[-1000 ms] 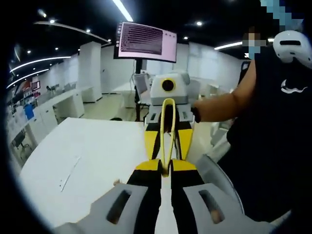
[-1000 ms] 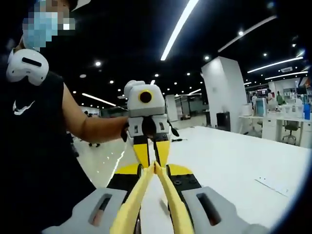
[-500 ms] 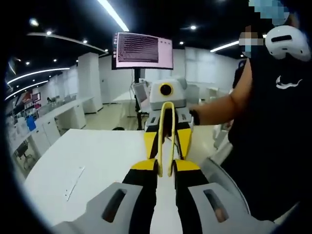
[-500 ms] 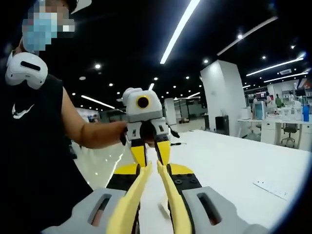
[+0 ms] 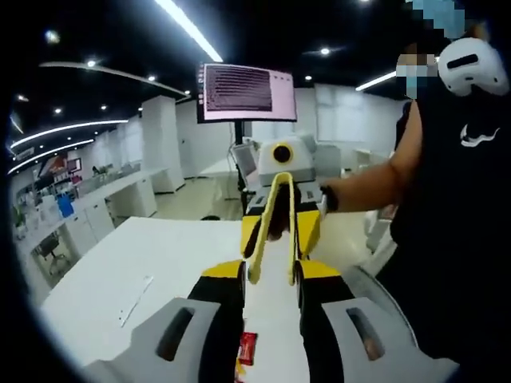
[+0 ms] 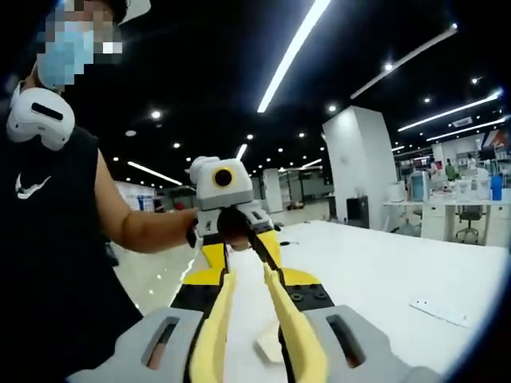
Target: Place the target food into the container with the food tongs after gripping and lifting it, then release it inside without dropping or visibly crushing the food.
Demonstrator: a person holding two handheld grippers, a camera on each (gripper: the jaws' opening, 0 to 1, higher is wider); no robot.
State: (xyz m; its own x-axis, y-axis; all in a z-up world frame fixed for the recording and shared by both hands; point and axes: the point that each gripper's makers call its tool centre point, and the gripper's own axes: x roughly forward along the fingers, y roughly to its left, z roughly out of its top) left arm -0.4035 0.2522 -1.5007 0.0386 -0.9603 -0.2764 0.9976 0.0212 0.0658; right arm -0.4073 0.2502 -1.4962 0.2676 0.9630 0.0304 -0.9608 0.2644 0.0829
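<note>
Yellow food tongs (image 6: pixel 286 319) stick forward from my right gripper (image 6: pixel 251 278), which is shut on their arms; the two tips stand apart with nothing between them. In the left gripper view the tongs (image 5: pixel 291 239) point toward me from the right gripper (image 5: pixel 281 227), tips ending just over my left gripper (image 5: pixel 271 270). That gripper is open and holds nothing; it faces the tongs in the right gripper view (image 6: pixel 239 254). A small red packet (image 5: pixel 248 347) lies on the white table (image 5: pixel 144 263) under my left jaws. A pale piece (image 6: pixel 267 347) lies on the table below the tongs.
A person (image 5: pixel 447 199) in a black sleeveless top holds both grippers at the table's edge. A thin white strip (image 5: pixel 134 299) lies on the table (image 6: pixel 383 279). A large monitor (image 5: pixel 243 89) stands behind, with office desks (image 5: pixel 88 215) further back.
The tong tips, closed together a second ago, have spread apart. My left jaws have opened wider. Both views shifted slightly and the red packet came into sight.
</note>
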